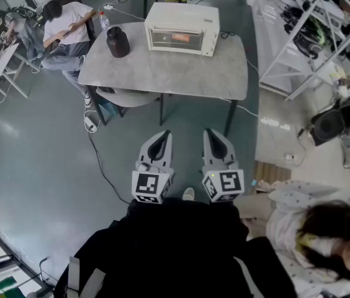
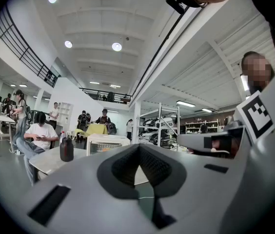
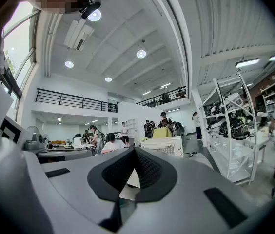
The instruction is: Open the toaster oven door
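Two claws are closed: the left gripper (image 1: pixel 161 136) and the right gripper (image 1: pixel 211 133) each press their jaws together on nothing, well short of the grey stone-look table (image 1: pixel 162 73). At that table's far edge stands the white boxy toaster oven (image 1: pixel 183 28), its glass door apparently shut. A dark jar (image 1: pixel 117 42) sits on the table near it.

Bright overhead ceiling lights, strong fisheye distortion, dark vignetted corners.

Open workshop hall: metal racks (image 1: pixel 299 36), mezzanine railing (image 3: pixel 69 100).
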A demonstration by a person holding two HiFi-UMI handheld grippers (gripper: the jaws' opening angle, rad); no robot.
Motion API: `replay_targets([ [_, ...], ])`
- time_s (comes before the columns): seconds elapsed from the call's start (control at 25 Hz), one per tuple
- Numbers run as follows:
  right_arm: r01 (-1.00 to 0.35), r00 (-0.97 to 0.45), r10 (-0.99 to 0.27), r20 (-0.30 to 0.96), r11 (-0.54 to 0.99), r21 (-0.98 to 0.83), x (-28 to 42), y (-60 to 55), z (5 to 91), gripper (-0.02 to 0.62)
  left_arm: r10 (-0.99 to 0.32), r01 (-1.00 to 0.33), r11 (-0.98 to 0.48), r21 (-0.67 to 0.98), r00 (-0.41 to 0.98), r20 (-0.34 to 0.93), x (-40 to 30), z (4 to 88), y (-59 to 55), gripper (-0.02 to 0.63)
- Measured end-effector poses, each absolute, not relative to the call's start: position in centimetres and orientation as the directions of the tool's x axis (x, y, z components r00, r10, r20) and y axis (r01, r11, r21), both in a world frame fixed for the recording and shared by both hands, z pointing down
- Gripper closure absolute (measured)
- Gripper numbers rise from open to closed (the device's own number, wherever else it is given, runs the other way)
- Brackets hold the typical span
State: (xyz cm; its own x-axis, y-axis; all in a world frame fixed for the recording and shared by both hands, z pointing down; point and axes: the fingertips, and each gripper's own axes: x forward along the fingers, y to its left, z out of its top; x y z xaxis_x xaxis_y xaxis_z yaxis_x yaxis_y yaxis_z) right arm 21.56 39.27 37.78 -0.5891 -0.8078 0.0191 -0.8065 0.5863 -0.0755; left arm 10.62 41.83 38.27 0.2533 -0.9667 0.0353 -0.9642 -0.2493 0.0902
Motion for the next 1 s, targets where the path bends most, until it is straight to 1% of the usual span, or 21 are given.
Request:
replay_targets([
  [0.28,-0.785,-0.619,-0.784,0.04,0.615,-0.072,23.1,39.4,38.1,0.592,-0.97,-0.971,-0.225,0.074,0.231,0.075,12.7,39.0,42.5,0.603],
  [0.4,-0.778,-0.627,-0.778,0.026,0.625,-0.064,23.6,38.9,37.9,0.592,-0.975,-0.976,-0.207,0.067,0.211,0.064,13.2,38.8,42.2,0.603],
  [0.52,-0.772,-0.631,-0.775,0.008,0.628,-0.098,24.4,38.5,38.0,0.592,-0.982,-0.981,-0.175,0.088,0.181,0.061,13.4,39.4,42.3,0.603],
  [0.68,-0.751,-0.656,-0.754,0.022,0.651,-0.108,24.1,38.0,38.2,0.592,-0.985,-0.988,-0.149,0.046,0.153,0.085,13.2,40.7,41.8,0.603],
  [0.88,-0.746,-0.661,-0.749,0.035,0.652,-0.138,23.3,35.8,39.6,0.592,-0.982,-0.985,-0.135,0.11,0.148,0.121,12.8,42.4,39.3,0.603],
  [1.0,-0.756,-0.65,-0.76,0.032,0.641,-0.13,21.9,32.5,40.7,0.592,-0.978,-0.983,-0.147,0.11,0.161,0.134,11.1,43.8,35.9,0.603],
])
